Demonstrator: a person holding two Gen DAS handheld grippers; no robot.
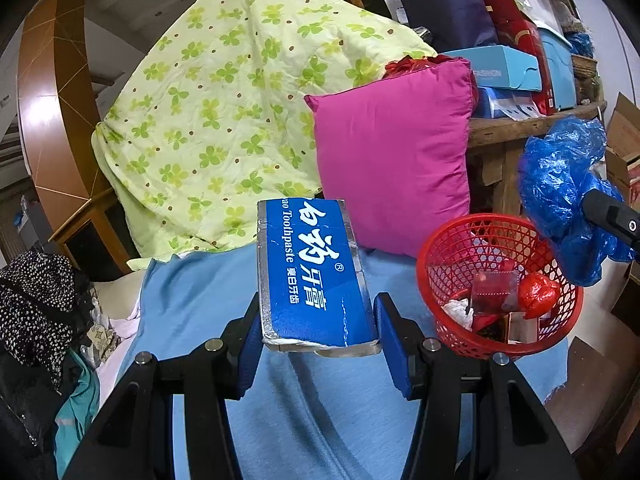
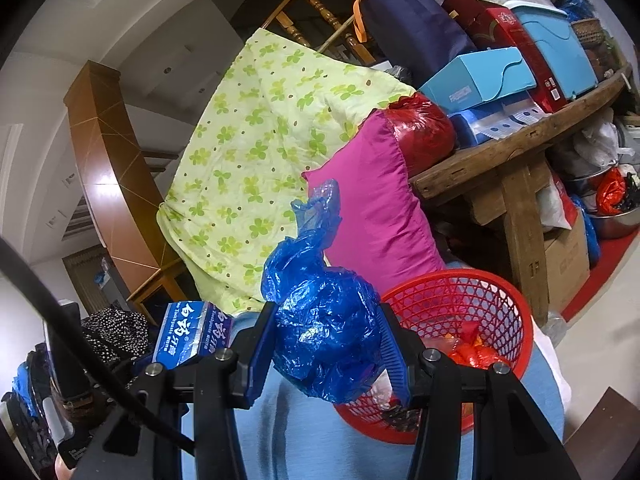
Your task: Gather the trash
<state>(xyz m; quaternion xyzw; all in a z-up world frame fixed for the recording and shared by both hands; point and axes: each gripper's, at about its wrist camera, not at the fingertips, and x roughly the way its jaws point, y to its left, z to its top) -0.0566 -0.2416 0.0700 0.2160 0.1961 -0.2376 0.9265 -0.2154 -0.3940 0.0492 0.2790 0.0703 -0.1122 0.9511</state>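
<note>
I am gripping a blue toothpaste box (image 1: 318, 276) between the fingers of my left gripper (image 1: 318, 344), the pads pressing on its near end while the box is pointing away from me above the light blue sheet (image 1: 208, 300). My right gripper (image 2: 328, 352) is clamping a crumpled blue plastic bag (image 2: 324, 320), which is hanging just above the near rim of the red mesh basket (image 2: 460, 284). The basket is sitting on the sheet, holding a red wrapper (image 1: 538, 294), crumpled white paper (image 1: 458, 310) and other scraps. Behind it, a magenta pillow (image 1: 394, 152) is leaning beside a green clover-print quilt (image 1: 224, 104), with stacked boxes crowding a wooden counter (image 2: 488, 160).
</note>
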